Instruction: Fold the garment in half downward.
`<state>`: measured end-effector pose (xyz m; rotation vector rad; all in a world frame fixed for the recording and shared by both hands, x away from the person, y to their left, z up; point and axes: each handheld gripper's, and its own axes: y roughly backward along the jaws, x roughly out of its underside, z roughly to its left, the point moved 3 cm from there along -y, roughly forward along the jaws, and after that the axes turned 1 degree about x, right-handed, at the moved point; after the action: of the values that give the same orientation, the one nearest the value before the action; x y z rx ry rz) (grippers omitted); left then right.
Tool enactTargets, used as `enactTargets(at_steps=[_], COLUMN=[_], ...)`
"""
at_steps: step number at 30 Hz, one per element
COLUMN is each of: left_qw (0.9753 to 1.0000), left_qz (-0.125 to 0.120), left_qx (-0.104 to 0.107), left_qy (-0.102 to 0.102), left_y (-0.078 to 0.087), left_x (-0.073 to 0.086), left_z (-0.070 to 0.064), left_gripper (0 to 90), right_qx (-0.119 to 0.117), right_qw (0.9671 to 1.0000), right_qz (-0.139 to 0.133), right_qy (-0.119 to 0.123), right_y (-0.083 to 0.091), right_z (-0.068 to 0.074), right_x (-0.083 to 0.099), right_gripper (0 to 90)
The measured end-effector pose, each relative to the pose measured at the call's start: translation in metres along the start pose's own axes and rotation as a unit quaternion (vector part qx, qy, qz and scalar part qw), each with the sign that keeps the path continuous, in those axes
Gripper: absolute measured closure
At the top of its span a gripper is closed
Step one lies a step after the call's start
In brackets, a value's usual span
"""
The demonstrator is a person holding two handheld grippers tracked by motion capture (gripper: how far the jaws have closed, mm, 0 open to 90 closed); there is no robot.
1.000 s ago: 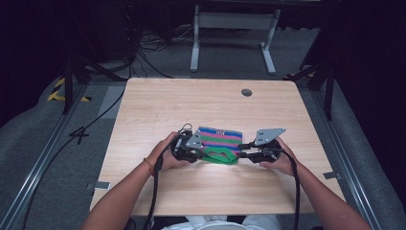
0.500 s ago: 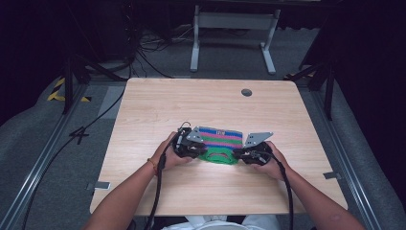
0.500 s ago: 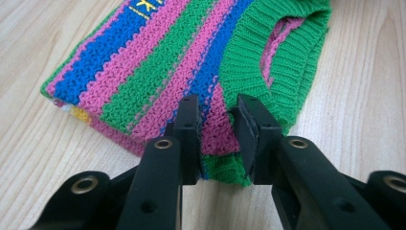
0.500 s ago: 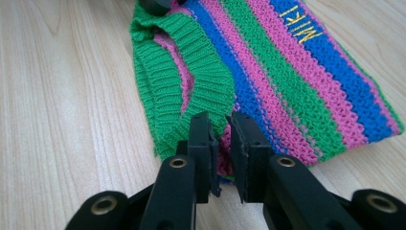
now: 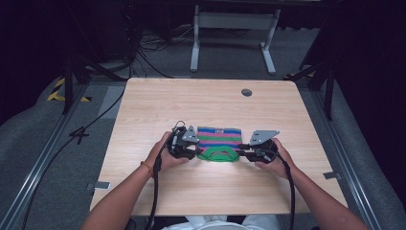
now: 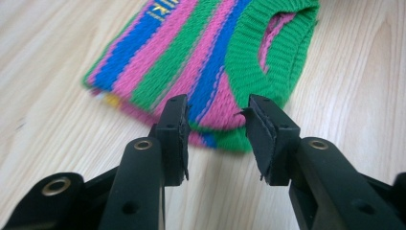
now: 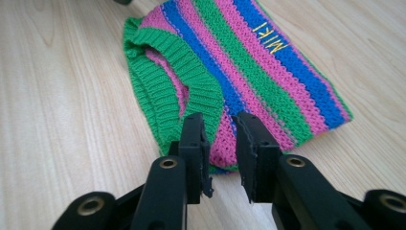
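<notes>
Holding: a hand-held gripper in each of my hands, both aimed inward at a small striped knit sweater (image 5: 219,142) lying flat on the wooden tabletop (image 5: 206,103).
Sweater: pink, blue and green bands with a green ribbed collar (image 5: 219,155) on the side nearest me; it sits mid-tabletop, between my two tools.
Left hand-held gripper (image 6: 216,128): jaws spread apart, level with the sweater's near corner; in the left gripper view the knit edge shows in the gap, and I cannot tell whether either pad touches it.
Right hand-held gripper (image 7: 220,148): jaws narrowly parted, the opposite near corner showing between the tips; nothing is visibly pinched.
Lettering: yellow stitching (image 7: 270,37) on a blue band reads roughly "MIKI"; in the left gripper view the frame's top edge cuts it off.
Hidden: from the high view my hands (image 5: 166,154) and the grey plates cover the jaws, so their gaps are unreadable there.
Underside: a yellow patch (image 6: 112,100) peeks from under the sweater's edge; what it is, I cannot make out.
</notes>
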<state>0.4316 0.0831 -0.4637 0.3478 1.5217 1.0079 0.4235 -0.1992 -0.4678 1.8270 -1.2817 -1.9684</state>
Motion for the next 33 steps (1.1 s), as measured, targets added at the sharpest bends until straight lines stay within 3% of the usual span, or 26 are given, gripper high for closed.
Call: enactTargets(at_steps=[6, 12, 20, 24, 26, 33], left_qw=[0.9997, 0.9982, 0.9962, 0.9952, 0.9958, 0.9947], left_qz=[0.013, 0.047, 0.059, 0.067, 0.06, 0.058], left_qx=[-0.018, -0.037, -0.06, -0.064, -0.056, -0.07], left_qy=[0.003, -0.003, 0.019, 0.032, 0.039, 0.048], left_y=[0.022, 0.04, 0.062, 0.067, 0.07, 0.079], left_x=[0.006, 0.019, 0.041, 0.052, 0.059, 0.082], left_z=[-0.004, -0.013, -0.017, -0.018, -0.02, -0.031], left_gripper=[54.1, 45.2, 31.0, 25.1, 21.1, 21.3], right_qx=[0.016, 0.03, 0.051, 0.063, 0.068, 0.086], right_qw=[0.9998, 0.9993, 0.9979, 0.9971, 0.9968, 0.9947], right_qz=[0.006, 0.02, 0.04, 0.042, 0.041, 0.037], right_qy=[0.005, 0.008, 0.007, -0.003, -0.008, -0.041], right_y=[0.016, 0.029, 0.048, 0.059, 0.064, 0.081], right_z=[0.0, 0.002, 0.004, 0.002, 0.0, -0.006], right_x=[0.0, 0.004, 0.018, 0.029, 0.034, 0.057], right_gripper=[64.0, 50.0, 36.2, 32.2, 30.9, 27.5])
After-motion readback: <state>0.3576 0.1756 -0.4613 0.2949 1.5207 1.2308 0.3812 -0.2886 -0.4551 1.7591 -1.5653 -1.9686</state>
